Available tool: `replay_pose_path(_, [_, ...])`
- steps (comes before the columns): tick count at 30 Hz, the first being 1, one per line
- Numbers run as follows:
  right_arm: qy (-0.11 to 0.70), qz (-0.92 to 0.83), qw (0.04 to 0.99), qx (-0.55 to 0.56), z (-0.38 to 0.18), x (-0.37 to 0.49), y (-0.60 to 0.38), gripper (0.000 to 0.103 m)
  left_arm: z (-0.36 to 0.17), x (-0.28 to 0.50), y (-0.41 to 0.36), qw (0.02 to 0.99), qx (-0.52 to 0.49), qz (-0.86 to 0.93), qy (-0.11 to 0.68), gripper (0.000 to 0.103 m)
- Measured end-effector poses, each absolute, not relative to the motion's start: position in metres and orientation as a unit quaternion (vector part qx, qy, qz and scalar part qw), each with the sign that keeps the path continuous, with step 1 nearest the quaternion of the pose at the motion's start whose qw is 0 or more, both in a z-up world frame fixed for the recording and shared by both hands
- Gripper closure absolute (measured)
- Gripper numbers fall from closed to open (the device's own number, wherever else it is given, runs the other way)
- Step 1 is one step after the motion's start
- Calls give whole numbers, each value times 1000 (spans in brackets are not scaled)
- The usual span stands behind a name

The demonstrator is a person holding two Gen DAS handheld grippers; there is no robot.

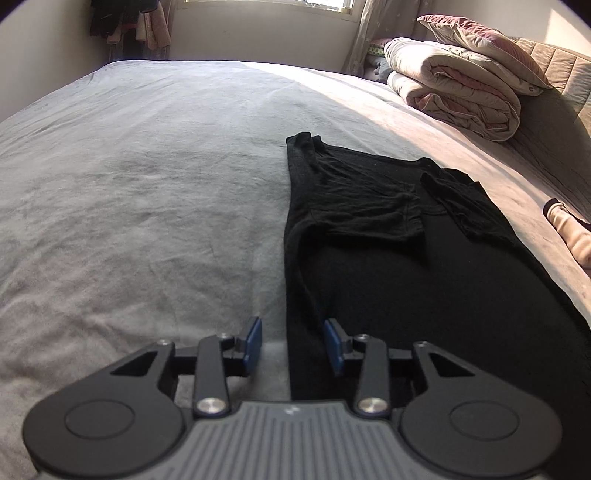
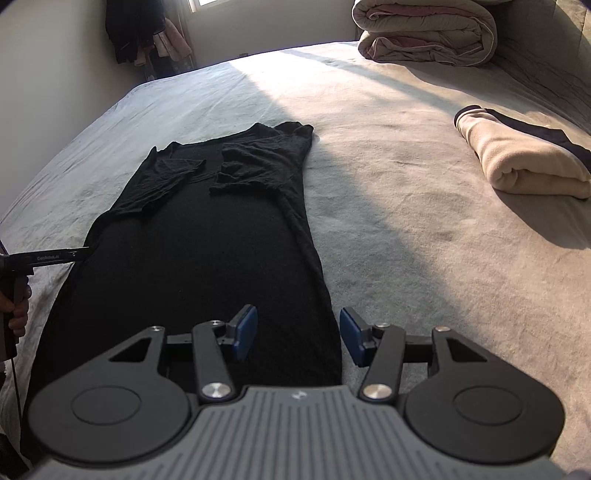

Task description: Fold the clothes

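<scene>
2 sleeves folded onto black shirt (image 2: 207,251) — both grippers open.

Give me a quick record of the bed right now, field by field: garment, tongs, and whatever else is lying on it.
garment: black shirt, flat, both sleeves folded inward
left tongs: open, straddling the shirt's left edge
right tongs: open, straddling the shirt's right edge
folded item: beige garment, right of the shirt
bedding: rolled quilt, far end
surface: grey bedsheet

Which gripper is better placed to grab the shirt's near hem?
Probably both: left gripper straddles the black shirt's left edge, right gripper its right edge, jaws open.
</scene>
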State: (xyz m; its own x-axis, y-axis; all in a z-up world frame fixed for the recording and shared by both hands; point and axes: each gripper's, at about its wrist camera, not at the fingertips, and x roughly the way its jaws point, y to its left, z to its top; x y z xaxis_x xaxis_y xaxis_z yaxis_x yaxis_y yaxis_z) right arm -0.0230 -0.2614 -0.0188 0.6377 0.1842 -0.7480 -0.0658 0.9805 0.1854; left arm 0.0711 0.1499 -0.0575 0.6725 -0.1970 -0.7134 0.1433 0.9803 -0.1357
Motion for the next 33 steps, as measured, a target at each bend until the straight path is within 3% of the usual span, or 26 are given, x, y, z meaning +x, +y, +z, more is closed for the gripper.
replay_pose_path(8, [454,56,887,66,-36,-67,-276,49,-52,-14,159,895,-50,-129,425,59])
replay_pose_path(25, [483,96,838,237,-51,-168,-328,49,-62,-123,188,818,-171,-228,500,53])
replay_pose_path(33, [454,123,818,332,-65,-181,-345,49,-80,-145,203,783,-252,-266,503,53])
